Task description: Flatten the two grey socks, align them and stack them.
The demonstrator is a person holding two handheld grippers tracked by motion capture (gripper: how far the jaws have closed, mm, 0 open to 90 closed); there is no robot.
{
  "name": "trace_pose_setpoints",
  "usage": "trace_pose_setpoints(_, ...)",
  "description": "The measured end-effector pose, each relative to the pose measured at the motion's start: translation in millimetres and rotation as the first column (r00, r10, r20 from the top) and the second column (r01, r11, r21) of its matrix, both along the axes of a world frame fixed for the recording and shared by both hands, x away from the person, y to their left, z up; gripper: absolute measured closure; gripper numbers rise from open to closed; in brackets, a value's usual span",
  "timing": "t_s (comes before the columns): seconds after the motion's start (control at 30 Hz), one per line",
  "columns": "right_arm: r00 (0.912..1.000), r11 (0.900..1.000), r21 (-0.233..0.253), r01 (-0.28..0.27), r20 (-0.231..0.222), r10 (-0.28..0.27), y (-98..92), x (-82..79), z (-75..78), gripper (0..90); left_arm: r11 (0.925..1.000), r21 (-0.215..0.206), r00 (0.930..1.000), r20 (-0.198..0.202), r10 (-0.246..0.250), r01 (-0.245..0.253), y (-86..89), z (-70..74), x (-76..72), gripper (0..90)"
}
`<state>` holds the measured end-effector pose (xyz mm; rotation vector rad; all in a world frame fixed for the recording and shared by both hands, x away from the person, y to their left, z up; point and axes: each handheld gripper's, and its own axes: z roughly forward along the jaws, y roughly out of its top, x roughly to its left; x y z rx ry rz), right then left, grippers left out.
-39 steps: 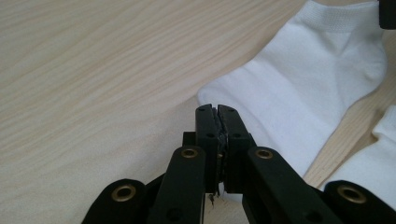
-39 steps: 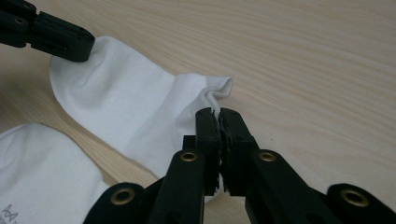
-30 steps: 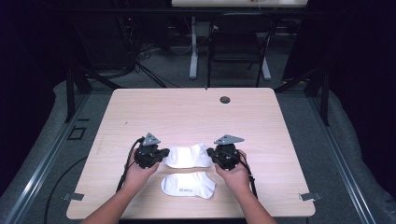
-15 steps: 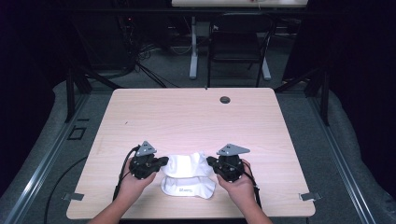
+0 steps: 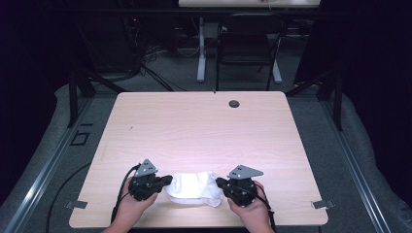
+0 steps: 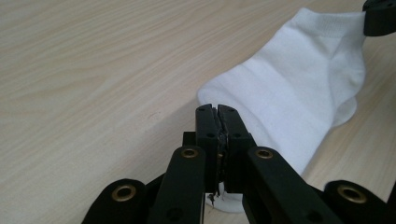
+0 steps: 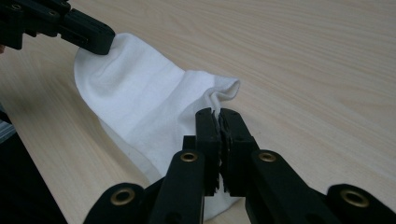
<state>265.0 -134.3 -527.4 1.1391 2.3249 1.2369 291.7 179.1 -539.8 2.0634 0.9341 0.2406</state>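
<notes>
My left gripper [image 5: 165,181] is clamped on the left end of the sock [image 5: 194,188], which lies by the desk's [image 5: 204,131] near edge. My right gripper [image 5: 222,184] pinches the other end. That thin bite could slip if I pull apart.

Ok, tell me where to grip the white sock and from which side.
Take the white sock by its two short ends, coming in level from the left and from the right. It lies flat and stretched sideways near the table's front edge, so the thin ends offer edges to pinch. The left gripper and right gripper are shut on those ends now.
</notes>
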Motion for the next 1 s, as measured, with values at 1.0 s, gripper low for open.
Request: trace_pose_setpoints(1.0, 0.9970, 0.998, -0.062, -0.012, -0.077, 0.008, -2.4, 1.7, -23.4, 87.1, 0.9981, 0.061, 0.9987, -0.051, -0.008, 0.011, -9.1, -26.5, 5.6, 87.8)
